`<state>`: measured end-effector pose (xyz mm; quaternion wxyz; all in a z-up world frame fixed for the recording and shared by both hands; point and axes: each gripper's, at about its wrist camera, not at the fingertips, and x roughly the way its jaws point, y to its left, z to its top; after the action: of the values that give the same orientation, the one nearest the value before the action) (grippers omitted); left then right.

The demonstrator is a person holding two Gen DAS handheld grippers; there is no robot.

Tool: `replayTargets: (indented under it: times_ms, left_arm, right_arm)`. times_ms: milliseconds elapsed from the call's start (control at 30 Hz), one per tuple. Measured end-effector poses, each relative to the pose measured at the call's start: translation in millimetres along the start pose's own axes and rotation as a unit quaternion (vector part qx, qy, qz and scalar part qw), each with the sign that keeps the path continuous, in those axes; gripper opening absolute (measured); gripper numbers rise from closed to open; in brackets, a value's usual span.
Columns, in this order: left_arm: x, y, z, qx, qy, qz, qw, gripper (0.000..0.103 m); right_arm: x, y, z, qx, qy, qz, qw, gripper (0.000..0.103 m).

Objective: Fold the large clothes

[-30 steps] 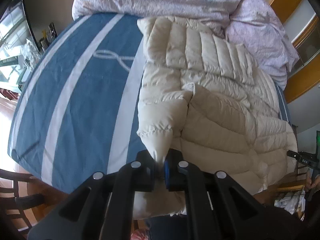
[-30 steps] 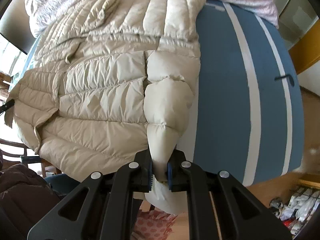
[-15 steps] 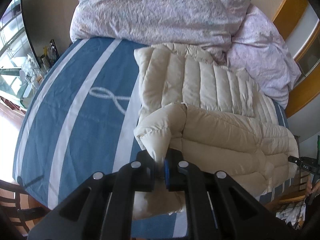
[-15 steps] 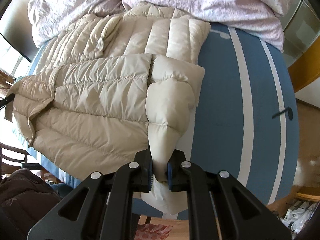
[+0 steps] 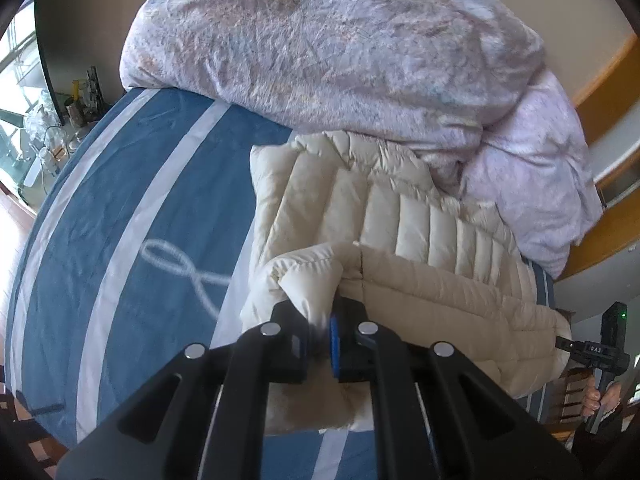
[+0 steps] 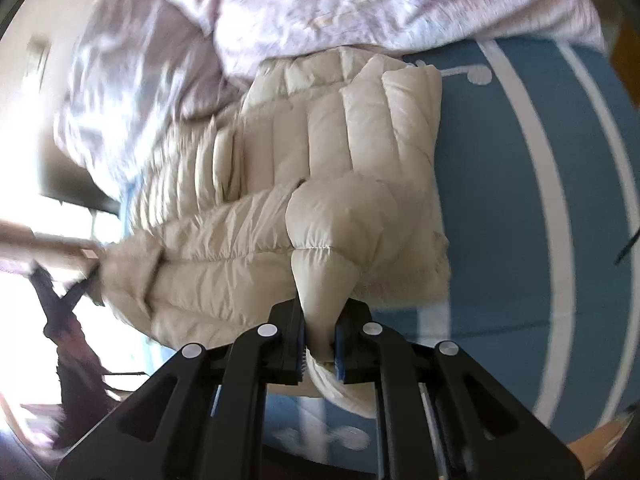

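Left wrist view: cream quilted down jacket (image 5: 420, 240), centre and right of frame, on a blue bedspread (image 5: 120, 240) with white stripes; lilac duvet (image 5: 340, 52) heaped along the top. Left gripper (image 5: 320, 340), lower centre, clenched on a fold of the jacket. Right wrist view, blurred: right gripper (image 6: 320, 344), lower centre, pinching what looks like the jacket's edge; jacket body fills centre frame.
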<state>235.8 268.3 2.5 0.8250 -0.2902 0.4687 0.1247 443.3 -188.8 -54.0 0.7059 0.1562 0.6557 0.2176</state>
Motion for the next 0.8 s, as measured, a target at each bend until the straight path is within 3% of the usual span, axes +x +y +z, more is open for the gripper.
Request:
replayTargets:
  times_ms: [200,467,567,633,800]
  left_arm:
    - [36.3,2.8,43.9,-0.057,0.023,0.001,0.9981,0.013]
    - [68.4,2.8,76.1,-0.087,0.032,0.016,0.9956,0.019]
    - [80.1,1.7,85.1,-0.091,0.037,0.021,0.9950,0.026]
    - [85.2,-0.9,92.3,-0.092,0.036,0.017,0.9950,0.032]
    - [82.5,-9.3,113.6,-0.090,0.021,0.008,0.9957,0.056]
  right_arm:
    - [26.2,-25.3,57.6,0.139,0.011,0.069,0.988,0.011]
    - [45.1,-31.3,109.5,0.186,-0.011,0.082,0.979,0.014]
    - [47.1,-35.1,120.1,0.198,-0.021,0.094,0.975,0.023]
    - [44.2,-38.7,124.3,0.203,-0.031,0.104,0.973,0.041]
    - [23.5,-40.4,126.8,0.185,-0.071,0.122,0.973,0.052]
